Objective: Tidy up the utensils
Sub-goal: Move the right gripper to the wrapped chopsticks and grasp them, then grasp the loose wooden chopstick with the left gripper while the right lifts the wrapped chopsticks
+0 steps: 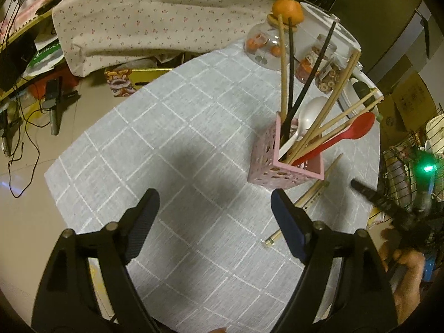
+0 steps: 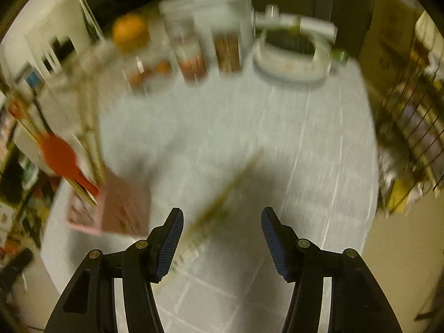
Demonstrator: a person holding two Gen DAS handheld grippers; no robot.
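A pink perforated holder (image 1: pixel 280 163) stands on the grey checked tablecloth (image 1: pixel 172 127), holding several wooden and black chopsticks, a white spoon (image 1: pixel 308 116) and a red spoon (image 1: pixel 347 133). A pair of wooden chopsticks (image 1: pixel 305 202) lies flat on the cloth just right of the holder. My left gripper (image 1: pixel 215 205) hovers open over bare cloth, left of that pair. In the blurred right wrist view, my right gripper (image 2: pixel 222 222) is open above the lying chopsticks (image 2: pixel 222 194), which run between its fingers without touching the pads. The holder (image 2: pixel 116 208) sits to its left.
Glass jars (image 1: pixel 263 44) with an orange (image 1: pixel 287 9) on top, snack jars and a white appliance (image 2: pixel 291 52) crowd the table's far edge. A wire rack (image 2: pixel 410 127) stands off the right side. A person's hand (image 1: pixel 405 266) holds the other gripper at lower right.
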